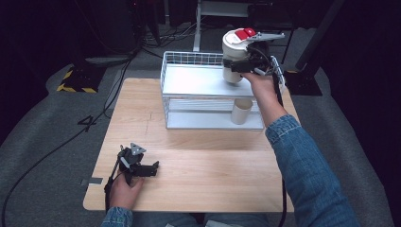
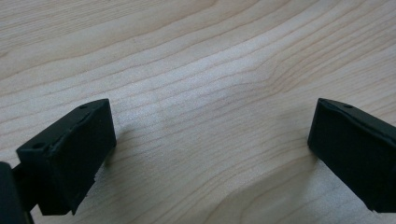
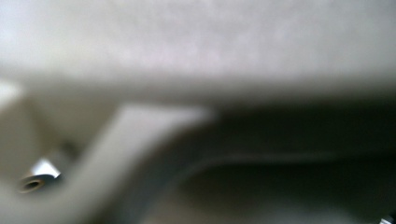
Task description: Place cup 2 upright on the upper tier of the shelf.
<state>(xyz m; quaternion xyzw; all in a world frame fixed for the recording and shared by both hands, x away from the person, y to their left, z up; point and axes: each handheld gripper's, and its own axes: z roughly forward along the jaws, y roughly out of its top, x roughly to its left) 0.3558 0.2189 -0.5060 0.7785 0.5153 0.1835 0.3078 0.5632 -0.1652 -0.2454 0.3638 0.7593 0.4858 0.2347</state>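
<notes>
The right gripper [image 1: 246, 66] is clamped on an upright white jug [image 1: 235, 54], held above the rack's top shelf [image 1: 194, 80], while the left gripper [image 1: 142, 168] rests wide open and empty on the table [image 1: 198, 161].

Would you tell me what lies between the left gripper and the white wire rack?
Only bare wooden table, in the high view, separates the left gripper from the rack.

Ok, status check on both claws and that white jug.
Left claw open, resting on table. Right claw shut on white jug, held over rack's top shelf. Cup below, clear.
</notes>
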